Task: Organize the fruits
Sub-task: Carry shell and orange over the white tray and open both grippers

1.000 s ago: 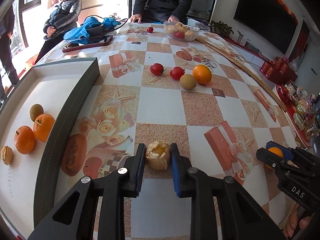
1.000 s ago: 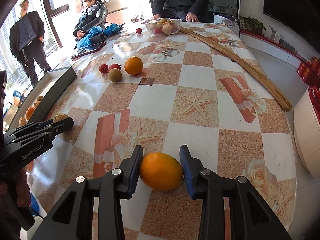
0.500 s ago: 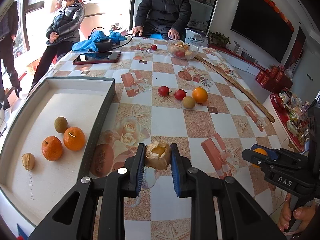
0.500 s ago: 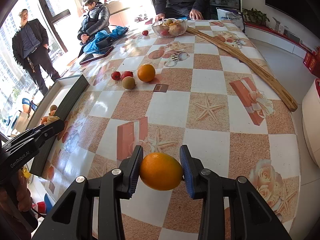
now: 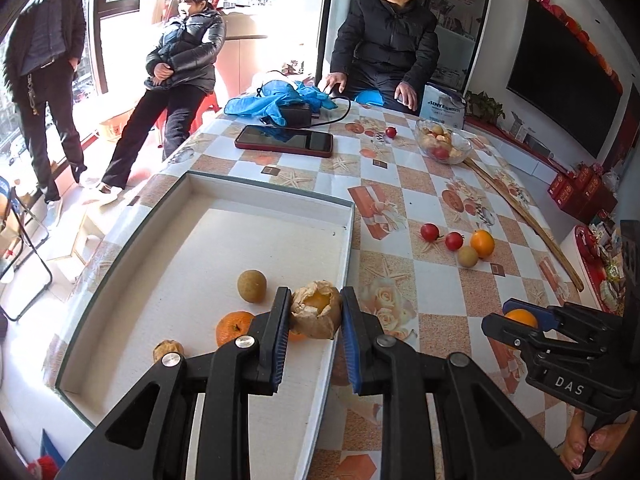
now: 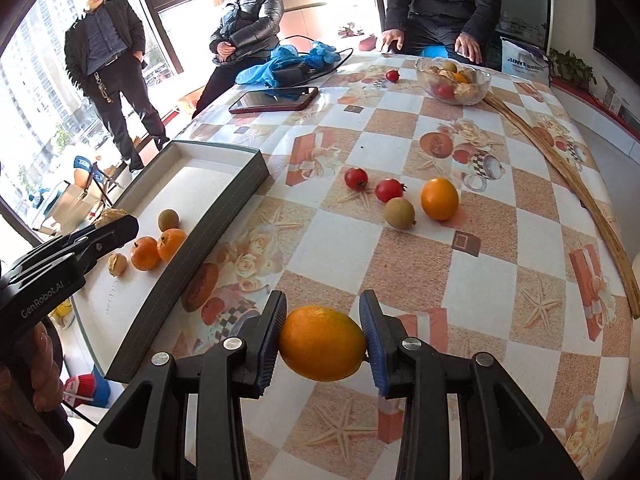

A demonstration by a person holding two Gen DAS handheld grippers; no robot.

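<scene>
My left gripper (image 5: 314, 314) is shut on a papery husked fruit (image 5: 316, 314), raised over the right side of the white tray (image 5: 200, 248). Inside the tray lie a brown round fruit (image 5: 252, 286), a mandarin (image 5: 234, 326) and a small husked fruit (image 5: 168, 350). My right gripper (image 6: 323, 342) is shut on an orange (image 6: 322, 342), lifted above the checked tablecloth to the right of the tray (image 6: 224, 208). On the table sit two small red fruits (image 6: 356, 178), a brown fruit (image 6: 399, 213) and another orange (image 6: 439, 199).
A glass bowl of fruit (image 6: 454, 80), a dark phone (image 6: 274, 100), blue cloth with a cable (image 6: 296, 60) and a lone red fruit (image 6: 393, 76) lie at the far end. A long wooden stick (image 6: 580, 188) runs along the right. Three people stay near the far side.
Both grippers rose and shifted left with their fruit. The left one went from over the tablecloth to over the tray's right side; the right one came closer to the tray.
</scene>
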